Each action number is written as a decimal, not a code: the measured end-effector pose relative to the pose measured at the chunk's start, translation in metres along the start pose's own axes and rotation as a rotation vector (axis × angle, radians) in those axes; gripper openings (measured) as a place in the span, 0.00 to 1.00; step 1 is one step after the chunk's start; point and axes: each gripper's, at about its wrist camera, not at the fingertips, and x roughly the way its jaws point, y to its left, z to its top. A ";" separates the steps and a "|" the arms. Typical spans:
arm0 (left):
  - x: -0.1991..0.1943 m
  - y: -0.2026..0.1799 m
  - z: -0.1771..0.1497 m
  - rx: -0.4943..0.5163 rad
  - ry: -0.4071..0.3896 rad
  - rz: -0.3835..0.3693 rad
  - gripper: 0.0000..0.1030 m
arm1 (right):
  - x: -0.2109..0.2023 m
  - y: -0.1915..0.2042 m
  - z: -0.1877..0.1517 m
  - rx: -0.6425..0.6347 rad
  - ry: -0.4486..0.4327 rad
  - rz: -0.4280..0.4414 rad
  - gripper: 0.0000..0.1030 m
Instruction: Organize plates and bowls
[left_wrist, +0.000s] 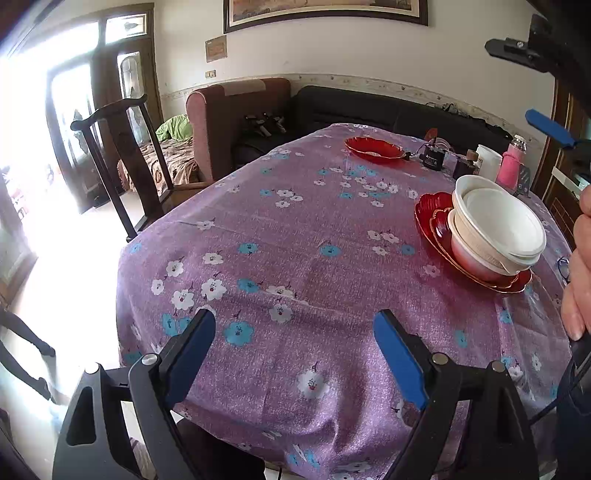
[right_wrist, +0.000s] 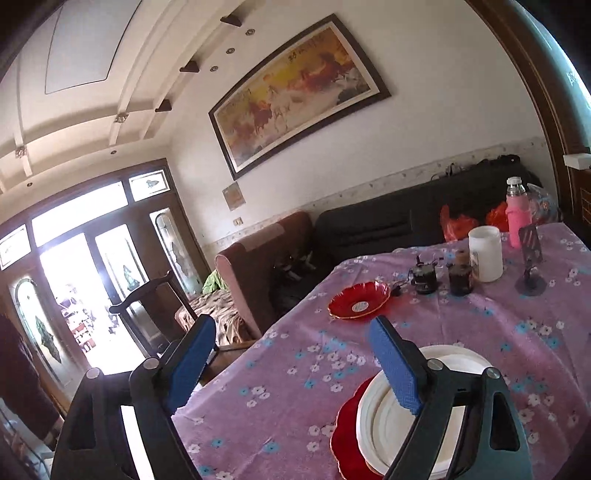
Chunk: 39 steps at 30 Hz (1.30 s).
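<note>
Left claw (left_wrist: 294, 354): spread wide, nothing between the blue pads (left_wrist: 194, 363), touching nothing. Hangs over the near part of the table (left_wrist: 295, 229), covered by a purple flowered cloth. Ahead and to the right of this claw: a stack of white bowls (left_wrist: 496, 227), nested and leaning a little, resting on red plates (left_wrist: 434, 218) with gold rim. Far ahead, slightly right: a single red plate (left_wrist: 373, 148) lying flat, well apart from the stack. At the right edge of the left wrist view: a hand (left_wrist: 578, 266) and, above it, one blue pad of the other claw.

Right claw (right_wrist: 293, 363): also spread wide, holding nothing. Just below its right finger: the same bowls, seen from above, with the red plates under them; finger in front of the bowls in the picture, contact not possible to tell. Ahead of this claw, a little right: the single red plate. Further ahead and right: a small dark device (right_wrist: 424, 278), a dark jar (right_wrist: 460, 278), a white container (right_wrist: 485, 253), a pink bottle (right_wrist: 517, 212), a small stand (right_wrist: 531, 258). To the left, beyond the table edge: a dark wooden chair (right_wrist: 155, 306).
</note>
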 end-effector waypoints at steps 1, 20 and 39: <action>0.001 0.001 0.000 -0.001 -0.001 -0.002 0.85 | 0.003 -0.001 -0.001 0.002 0.013 -0.003 0.86; 0.040 -0.038 -0.020 0.102 0.022 -0.286 0.85 | -0.108 -0.096 -0.030 -0.003 -0.081 -0.425 0.90; 0.053 -0.050 -0.022 0.253 -0.089 -0.235 0.95 | -0.086 -0.125 -0.110 0.059 0.101 -0.495 0.90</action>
